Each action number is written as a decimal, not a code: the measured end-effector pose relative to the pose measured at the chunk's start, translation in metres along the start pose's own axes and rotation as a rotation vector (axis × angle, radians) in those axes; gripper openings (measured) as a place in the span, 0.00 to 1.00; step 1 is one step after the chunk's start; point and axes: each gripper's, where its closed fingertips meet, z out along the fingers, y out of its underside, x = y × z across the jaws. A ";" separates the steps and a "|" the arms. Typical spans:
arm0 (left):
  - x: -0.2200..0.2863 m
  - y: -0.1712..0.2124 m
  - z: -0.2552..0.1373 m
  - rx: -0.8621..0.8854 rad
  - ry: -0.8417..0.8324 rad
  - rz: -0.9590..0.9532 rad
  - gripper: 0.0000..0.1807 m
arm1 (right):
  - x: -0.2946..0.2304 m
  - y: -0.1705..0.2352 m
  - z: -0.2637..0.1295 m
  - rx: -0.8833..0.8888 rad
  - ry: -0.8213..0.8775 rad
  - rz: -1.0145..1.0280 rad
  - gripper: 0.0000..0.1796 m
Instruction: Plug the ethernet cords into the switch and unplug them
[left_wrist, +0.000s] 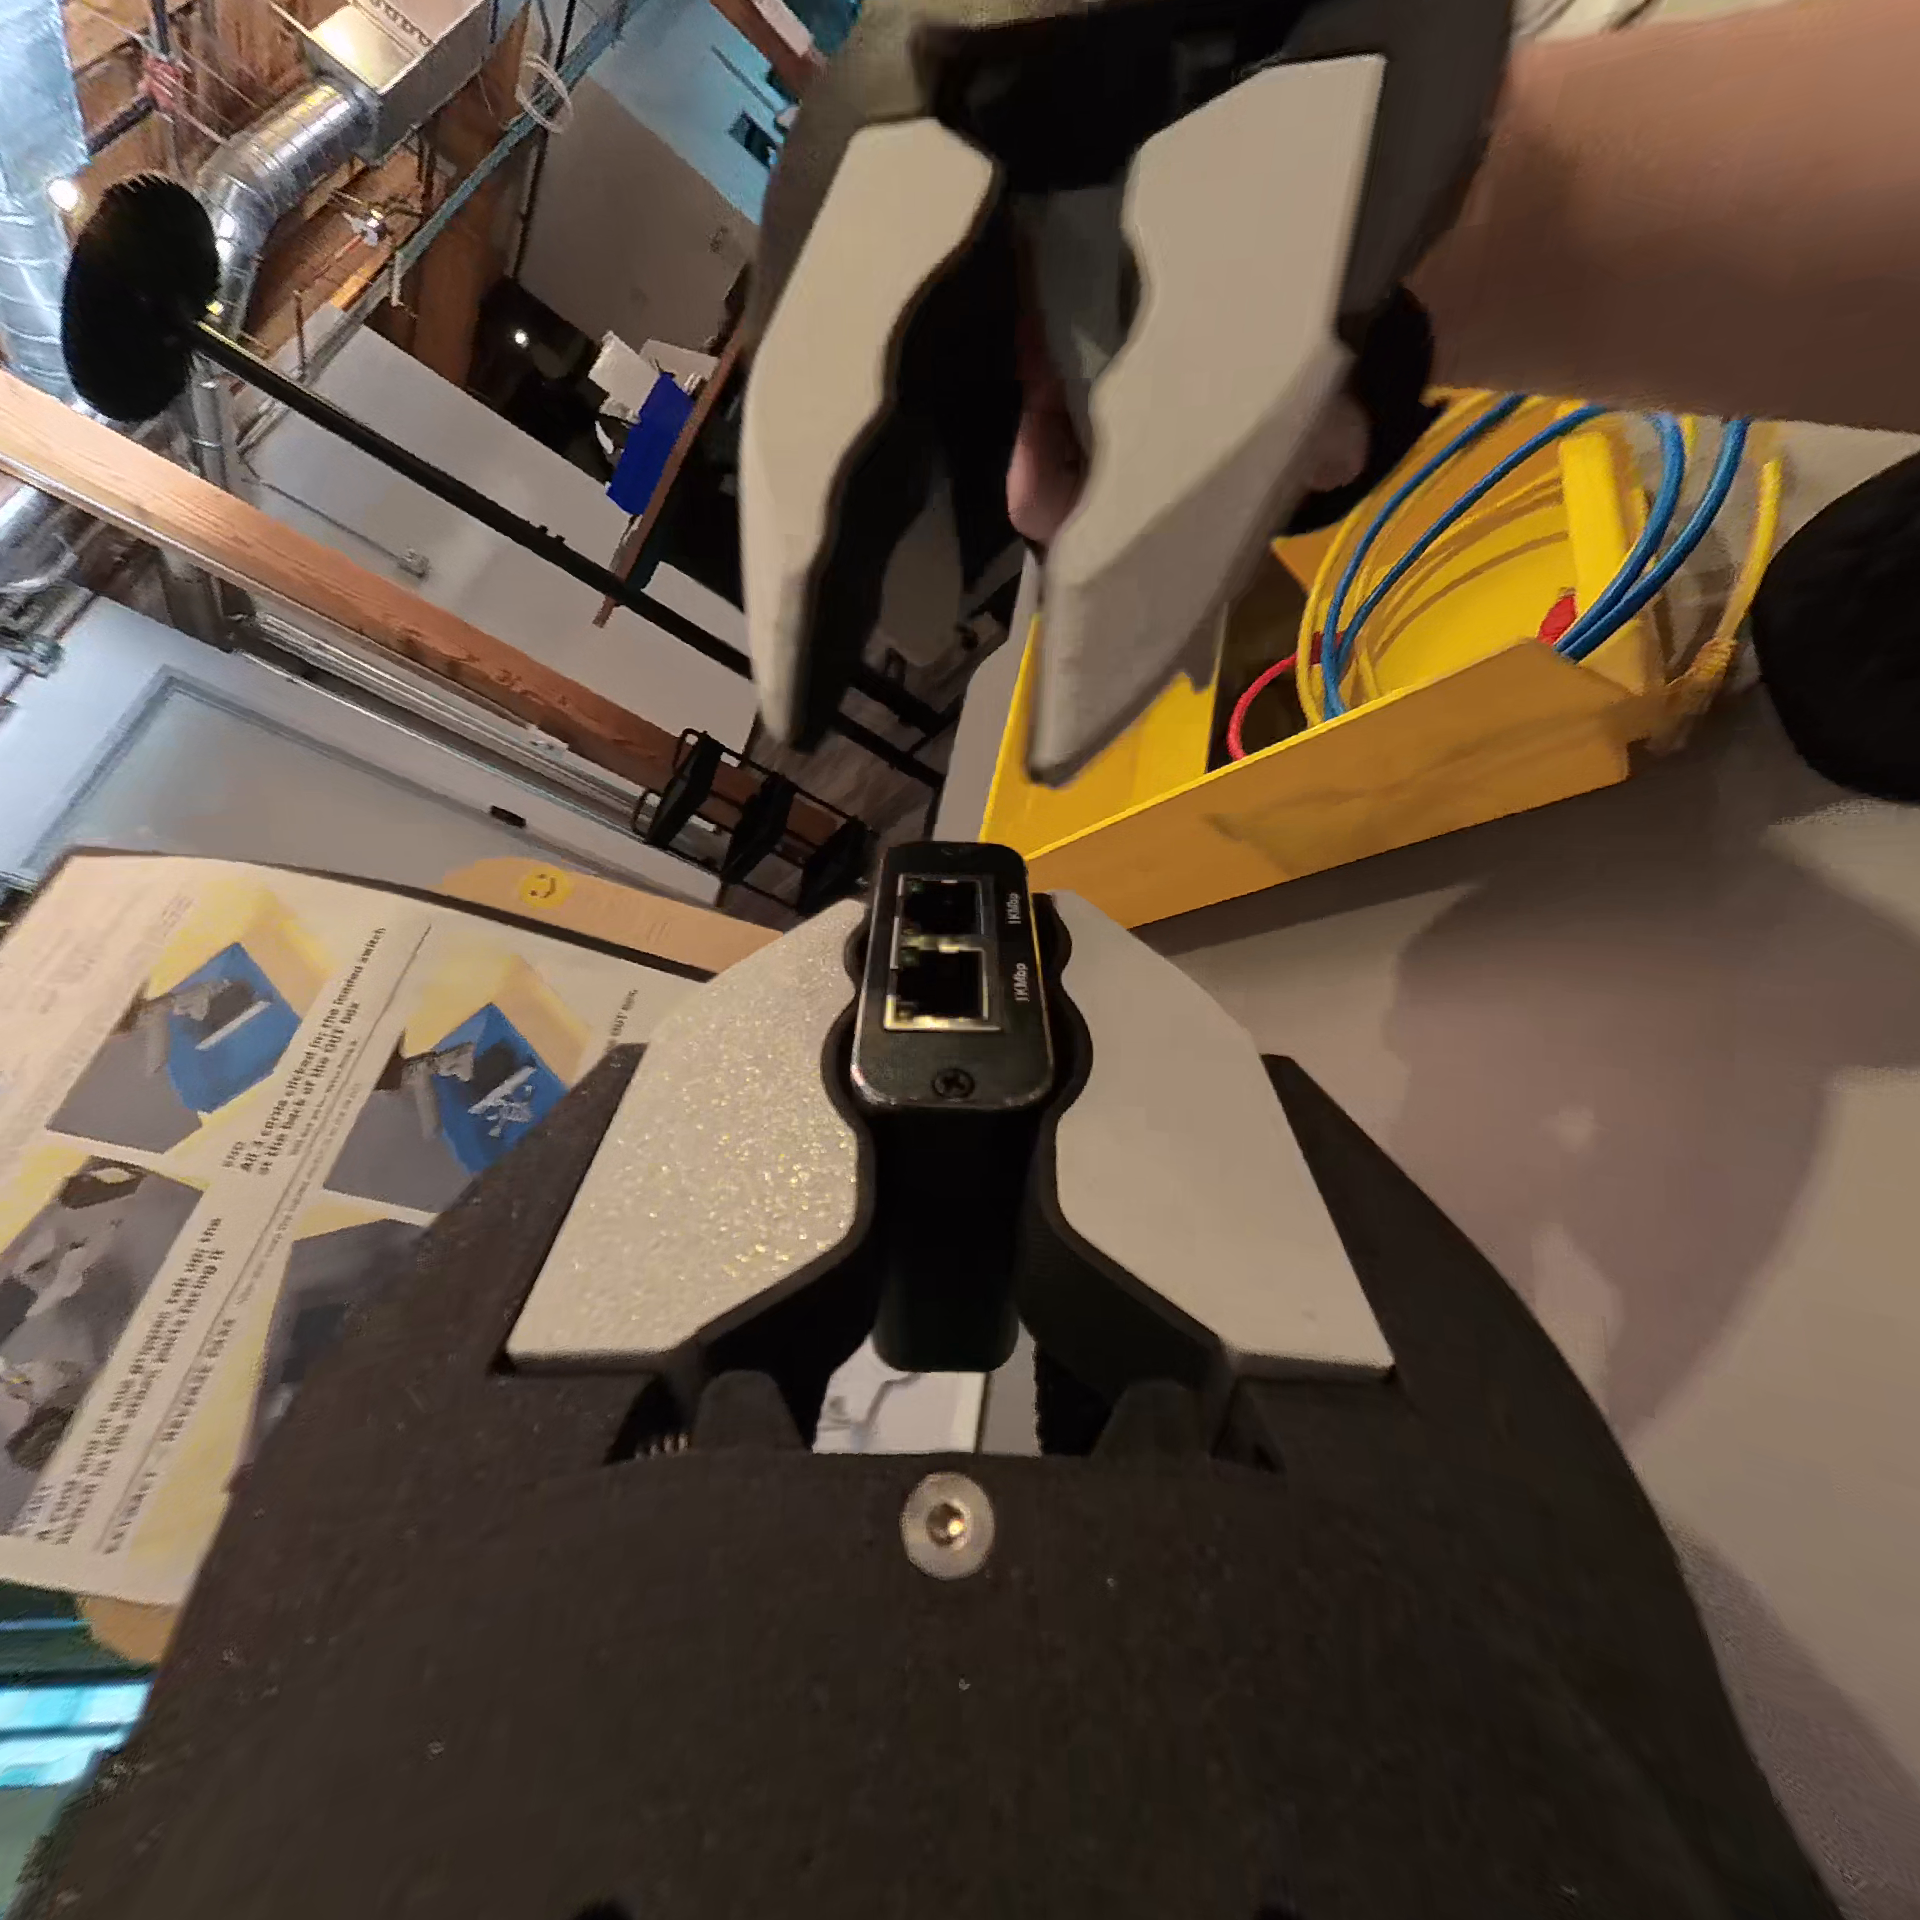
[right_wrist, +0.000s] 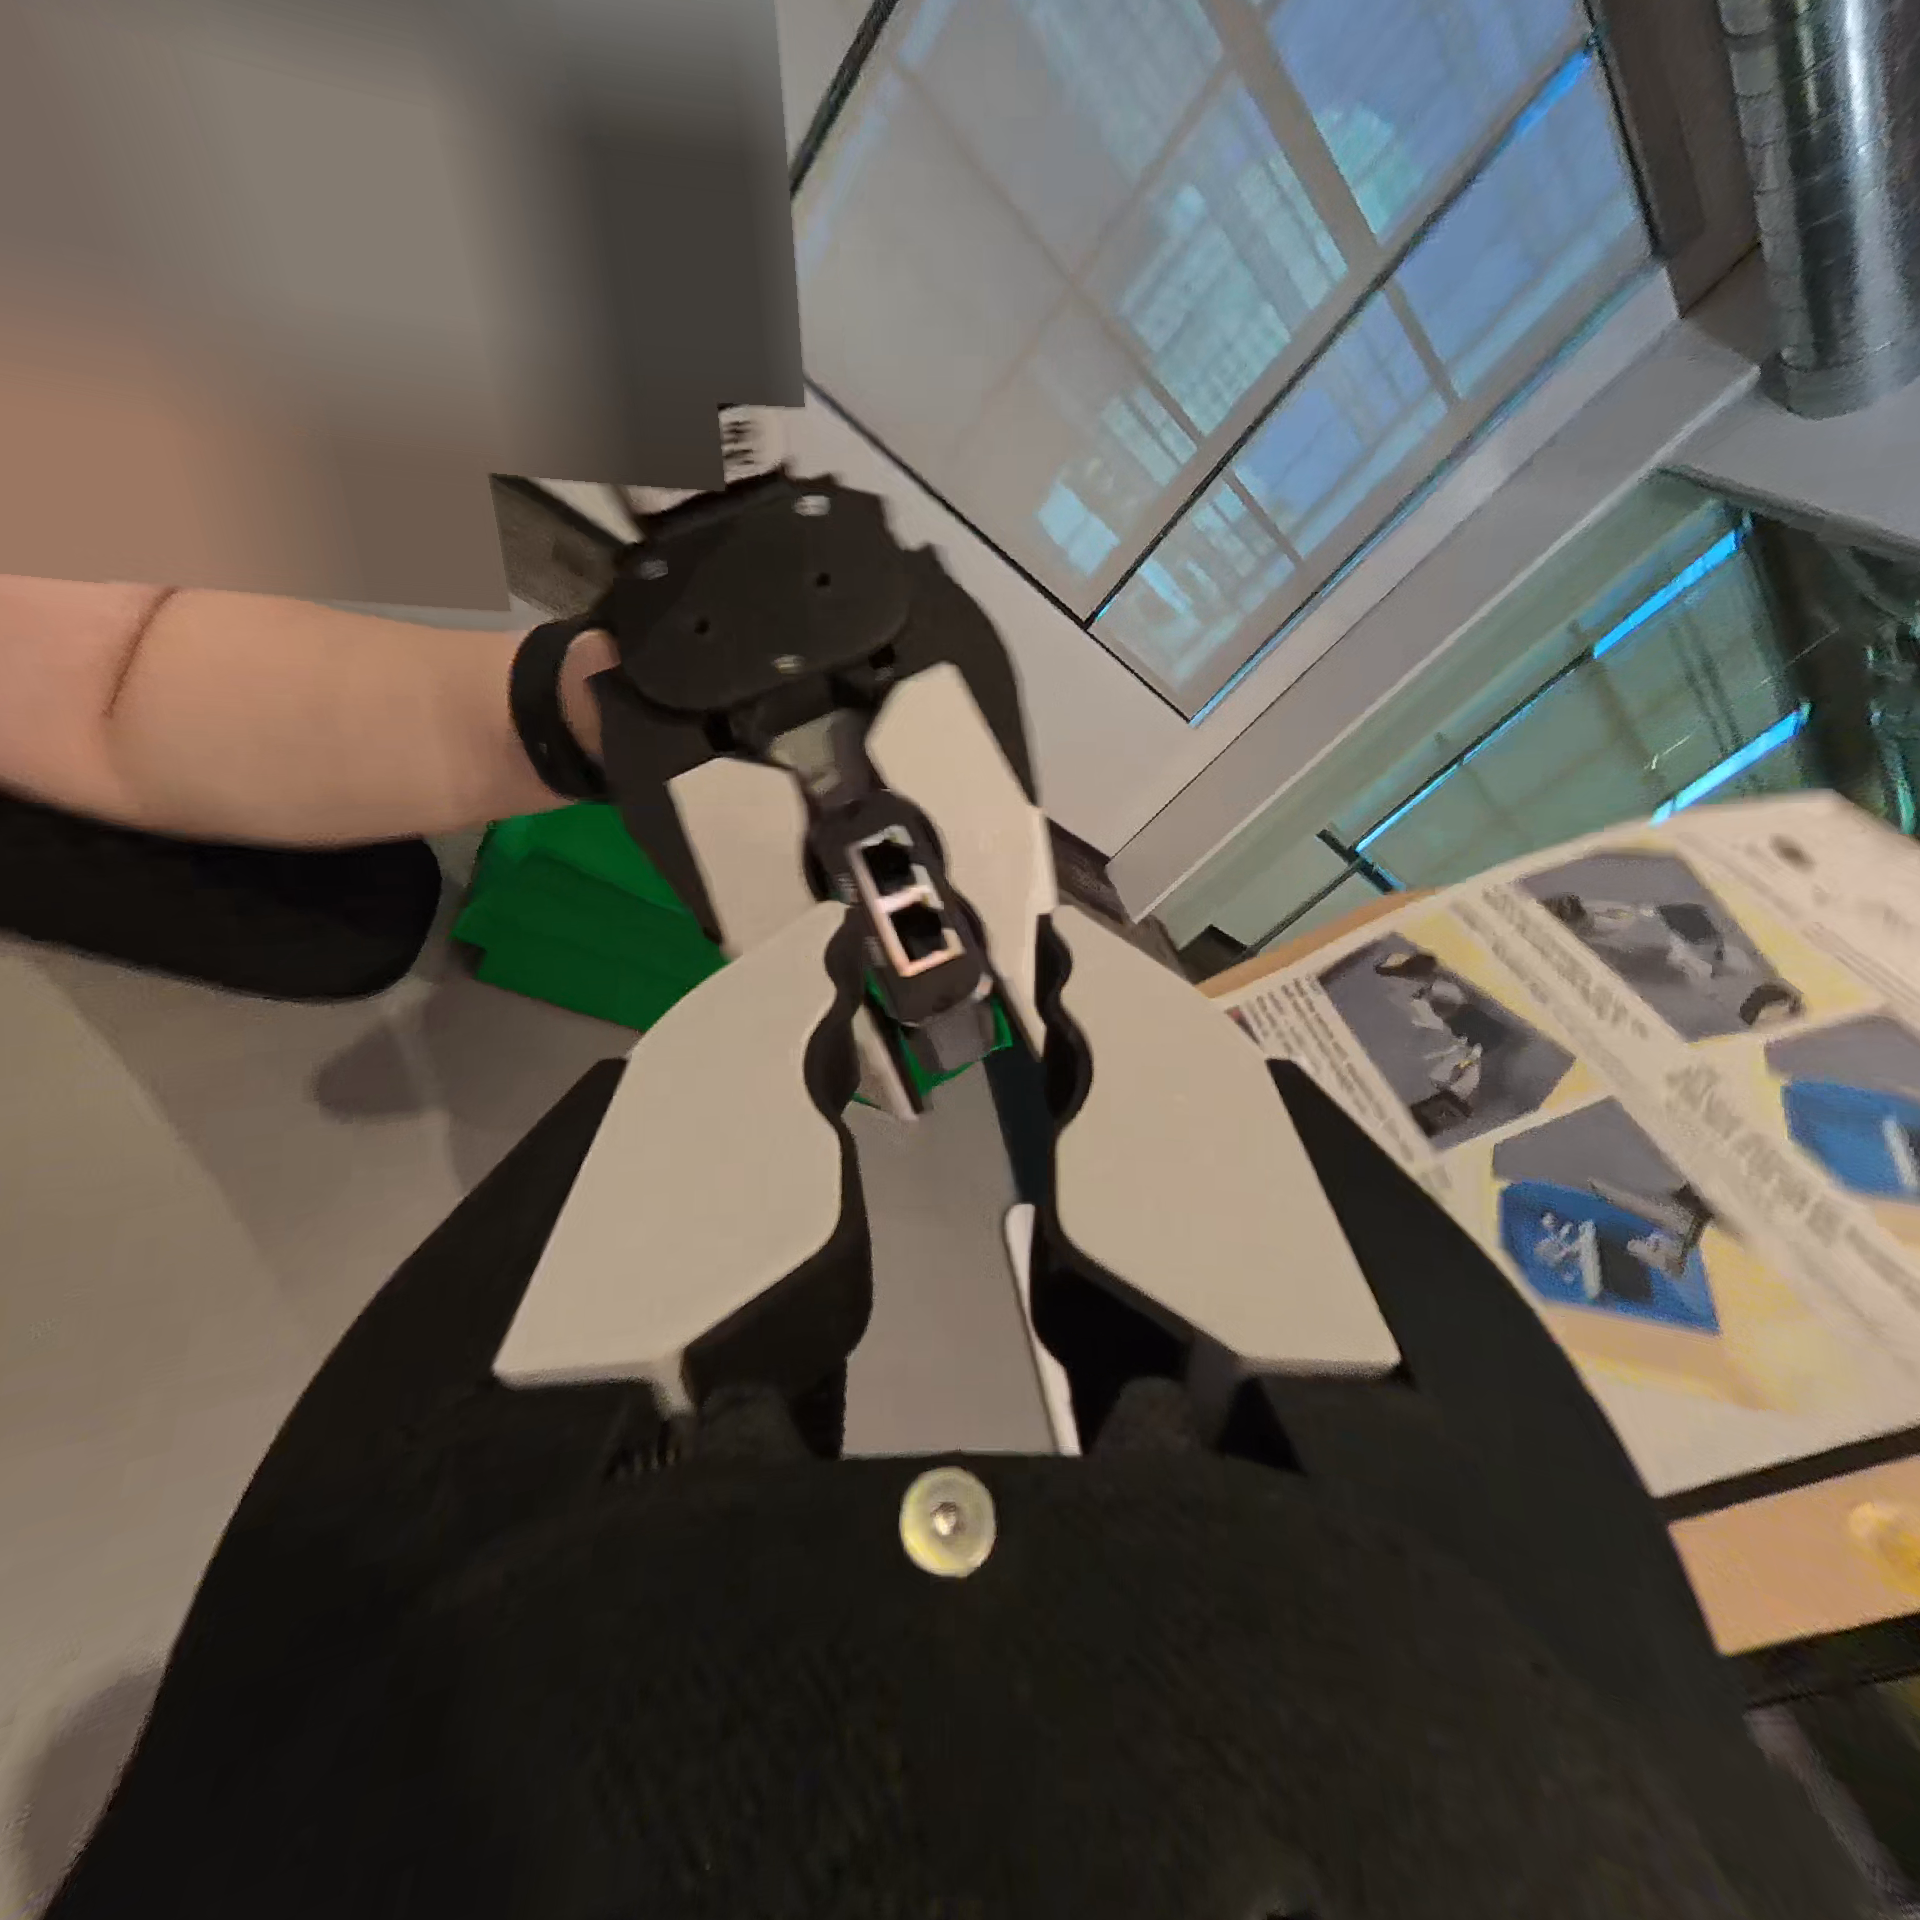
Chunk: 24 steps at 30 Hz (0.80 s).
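Observation:
A small black switch (left_wrist: 940, 987) with two empty ports is held in my left gripper (left_wrist: 951, 935), which is shut on its body, ports facing away from the camera. My right gripper (left_wrist: 920, 748) hangs open and empty just above and beyond the switch, pointing at it. In the right wrist view my right gripper (right_wrist: 940, 914) has its tips either side of the switch (right_wrist: 904, 914), apart from it, and the left gripper (right_wrist: 894, 883) holds it from behind. Blue, yellow and red ethernet cords (left_wrist: 1455, 540) lie coiled in a yellow bin (left_wrist: 1299, 810).
A printed instruction sheet (left_wrist: 208, 1091) lies on cardboard left of the switch; it also shows in the right wrist view (right_wrist: 1558, 1091). A green bin (right_wrist: 561, 914) sits on the grey table (left_wrist: 1558, 1143). A person's forearm (right_wrist: 260, 707) holds the left gripper. The gap from one gripper's tips to the other's is roughly 5 centimeters.

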 end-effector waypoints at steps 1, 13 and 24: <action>0.001 -0.002 0.000 -0.005 -0.014 0.039 0.15 | 0.008 0.000 -0.002 0.021 0.012 0.102 0.18; 0.012 -0.033 -0.013 0.110 -0.045 0.214 0.16 | -0.023 0.015 0.016 0.199 -0.494 0.882 0.49; 0.015 -0.023 -0.009 0.052 -0.041 0.275 0.16 | -0.033 0.016 0.028 0.177 -0.585 0.963 0.38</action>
